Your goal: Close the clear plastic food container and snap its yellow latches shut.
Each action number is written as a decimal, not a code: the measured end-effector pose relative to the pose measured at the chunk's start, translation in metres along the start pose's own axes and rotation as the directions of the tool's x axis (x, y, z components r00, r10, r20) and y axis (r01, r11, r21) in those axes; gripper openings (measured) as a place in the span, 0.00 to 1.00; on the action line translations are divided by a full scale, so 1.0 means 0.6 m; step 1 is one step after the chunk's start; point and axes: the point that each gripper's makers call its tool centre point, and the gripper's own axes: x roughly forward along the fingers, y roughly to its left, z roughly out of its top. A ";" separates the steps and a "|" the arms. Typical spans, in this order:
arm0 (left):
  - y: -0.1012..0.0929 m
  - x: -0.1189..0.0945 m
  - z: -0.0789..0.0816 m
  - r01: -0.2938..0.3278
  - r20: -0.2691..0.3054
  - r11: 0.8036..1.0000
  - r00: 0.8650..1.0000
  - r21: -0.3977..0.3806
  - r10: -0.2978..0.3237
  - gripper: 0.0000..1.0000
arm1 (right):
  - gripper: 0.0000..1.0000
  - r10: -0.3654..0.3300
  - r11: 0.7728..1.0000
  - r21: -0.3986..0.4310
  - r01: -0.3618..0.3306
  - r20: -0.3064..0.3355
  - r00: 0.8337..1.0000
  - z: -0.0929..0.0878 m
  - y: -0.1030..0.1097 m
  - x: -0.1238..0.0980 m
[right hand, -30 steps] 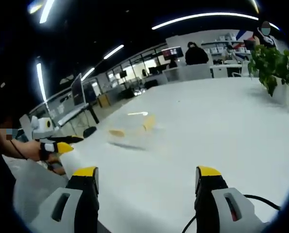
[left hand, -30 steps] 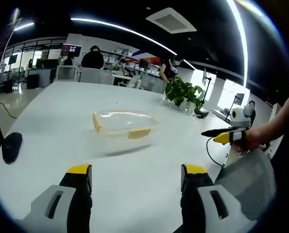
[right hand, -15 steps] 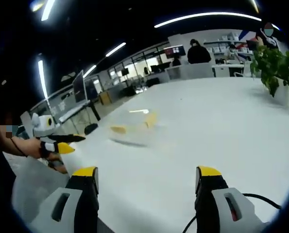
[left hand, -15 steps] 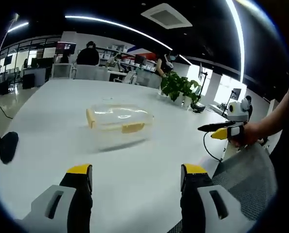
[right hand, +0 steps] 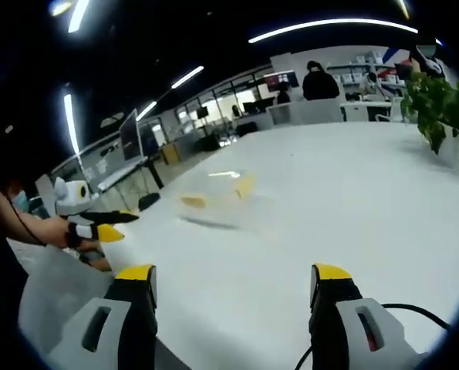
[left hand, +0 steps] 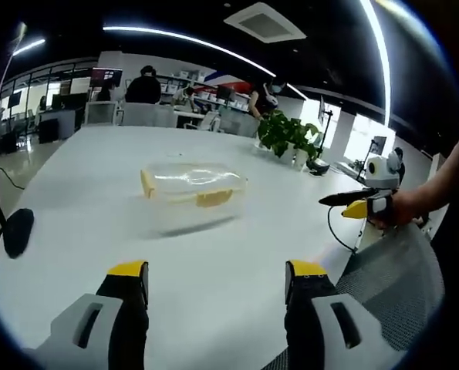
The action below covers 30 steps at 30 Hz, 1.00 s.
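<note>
Stretching away under long ceiling light strips, a wide white office table (left hand: 75,193) with desks, monitors and seated people well beyond it. Sitting well ahead of both tongs, out on the open tabletop: the clear plastic food container with yellow latches (left hand: 192,193), slightly left of centre from the left gripper (left hand: 214,304) and ahead-left from the right gripper (right hand: 233,308), where it reads as a faint glassy shape (right hand: 214,199) with two yellow tabs. Looking lidded already in the left gripper view, though too small and too transparent to tell whether the lid is seated or the latches are down. Holding nothing: both pairs of yellow-tipped jaws standing spread wide, with bare table between them. Poking in from the right of the left gripper view, the right gripper (left hand: 359,204) in a person's hand; from the left of the right gripper view, the left gripper (right hand: 98,225). Standing further off to the right, a leafy green potted plant (left hand: 287,142); lying off to the left near the table edge, a dark rounded object (left hand: 17,231). Likely risks from here: misjudging reach on a see-through box; pushing one latch without bracing and sliding the light container across the smooth top; pressing a latch over a misaligned lid and leaving it unclosed.
</note>
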 end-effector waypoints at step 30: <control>-0.011 0.002 0.002 0.020 -0.006 0.998 1.000 0.052 -0.019 0.74 | 0.90 0.048 0.998 -0.034 -0.047 0.034 0.998 0.013 0.023 0.006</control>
